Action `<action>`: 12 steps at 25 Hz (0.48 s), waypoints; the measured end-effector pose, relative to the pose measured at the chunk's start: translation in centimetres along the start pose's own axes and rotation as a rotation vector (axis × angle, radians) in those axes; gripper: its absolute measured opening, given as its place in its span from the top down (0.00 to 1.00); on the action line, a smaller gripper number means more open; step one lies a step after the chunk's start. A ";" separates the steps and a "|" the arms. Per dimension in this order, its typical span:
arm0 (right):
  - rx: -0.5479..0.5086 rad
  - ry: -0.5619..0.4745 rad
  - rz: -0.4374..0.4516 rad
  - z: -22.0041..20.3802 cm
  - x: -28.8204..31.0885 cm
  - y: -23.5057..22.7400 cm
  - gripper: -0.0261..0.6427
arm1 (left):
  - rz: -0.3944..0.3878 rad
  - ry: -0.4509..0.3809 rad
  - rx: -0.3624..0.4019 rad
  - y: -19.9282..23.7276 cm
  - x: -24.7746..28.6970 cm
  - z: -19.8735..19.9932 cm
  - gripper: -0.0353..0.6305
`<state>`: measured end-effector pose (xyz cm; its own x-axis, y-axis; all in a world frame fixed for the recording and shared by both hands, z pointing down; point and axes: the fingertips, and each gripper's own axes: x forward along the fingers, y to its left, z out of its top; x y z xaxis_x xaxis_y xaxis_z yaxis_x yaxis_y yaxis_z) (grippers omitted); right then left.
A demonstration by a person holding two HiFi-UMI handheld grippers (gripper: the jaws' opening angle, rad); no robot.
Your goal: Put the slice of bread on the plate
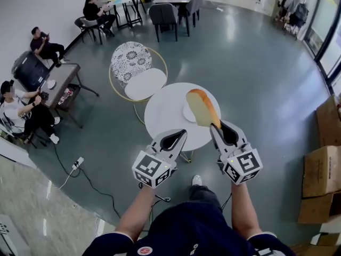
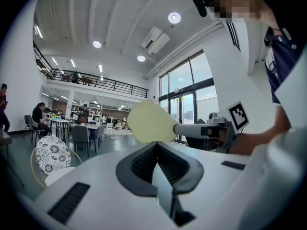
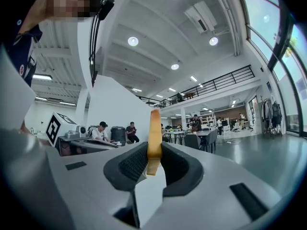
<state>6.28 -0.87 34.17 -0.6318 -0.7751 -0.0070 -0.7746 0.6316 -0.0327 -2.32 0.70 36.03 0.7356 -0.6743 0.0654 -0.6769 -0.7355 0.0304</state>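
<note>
Holds the slice of bread (image 1: pixel 202 107) up in the air, on edge, above the right half of the tabletop (image 1: pixel 162 116) and partly over the plate (image 1: pixel 187 114); not yet touching either. Grips it by one end only, in the right gripper (image 1: pixel 217 126), jaws pinching the slice's near tip and leaving most of it sticking out past the pads (a long lever on soft crumb). Has the left gripper (image 1: pixel 173 139) just beside, over the near edge of the tabletop, jaws pressed together on nothing.

Likely trouble from here:

- Could tear or sag at the pinch if swung or tilted fast, and drop short of the plate.
- Could land half off the rim if let go from up here, given a tendency to topple either way when released on edge.
- Could shove the small, light-looking plate toward the tabletop's right edge if pressed down with the jaws.

Safer lowered flat and close before opening.
</note>
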 end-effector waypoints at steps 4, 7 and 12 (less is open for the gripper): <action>0.017 0.011 0.037 -0.4 2.8 -3.2 0.84 | 0.037 0.003 -0.014 2.4 3.1 0.1 0.94; 0.021 0.012 0.058 -0.6 4.5 -5.3 0.84 | 0.062 0.003 -0.023 4.0 5.1 0.0 0.94; 0.026 0.011 0.086 -0.3 6.9 -9.3 0.84 | 0.091 0.010 -0.027 5.8 9.0 0.4 0.94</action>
<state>9.15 -12.06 34.70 -0.6961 -0.7180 0.0003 -0.7168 0.6949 -0.0584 0.33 -9.67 36.36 0.6708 -0.7374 0.0787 -0.7415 -0.6691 0.0511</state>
